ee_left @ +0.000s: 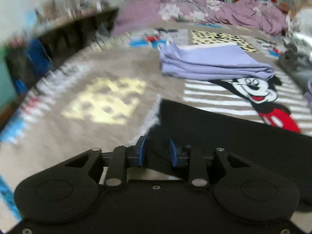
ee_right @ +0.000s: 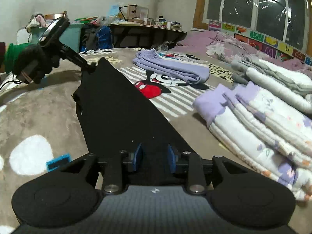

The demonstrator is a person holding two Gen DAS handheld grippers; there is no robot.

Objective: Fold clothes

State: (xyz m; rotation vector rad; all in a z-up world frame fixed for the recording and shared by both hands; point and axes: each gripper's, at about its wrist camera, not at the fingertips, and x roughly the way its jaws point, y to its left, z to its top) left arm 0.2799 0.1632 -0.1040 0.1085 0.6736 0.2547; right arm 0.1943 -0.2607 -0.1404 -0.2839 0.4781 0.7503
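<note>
A black garment point(ee_left: 224, 136) lies stretched in a long flat strip across the cartoon-print blanket point(ee_left: 93, 66). In the left wrist view my left gripper point(ee_left: 158, 149) sits at its near left corner. The blue pads point(ee_left: 143, 148) stand apart and the black cloth passes loosely between them. In the right wrist view my right gripper point(ee_right: 155, 157) is at the other end of the black garment point(ee_right: 117, 107), also open with cloth in the gap. The left gripper point(ee_right: 90, 66), in a black-gloved hand point(ee_right: 33, 64), shows at the far corner.
A folded lilac garment point(ee_left: 214, 62) point(ee_right: 171, 68) lies beyond the black one. To the right are a stack of folded white and lilac clothes point(ee_right: 263, 126) and a grey-white pile point(ee_right: 276, 78). A crumpled purple duvet point(ee_left: 234, 11) lies under the window, and a cluttered desk point(ee_right: 148, 29) lines the wall.
</note>
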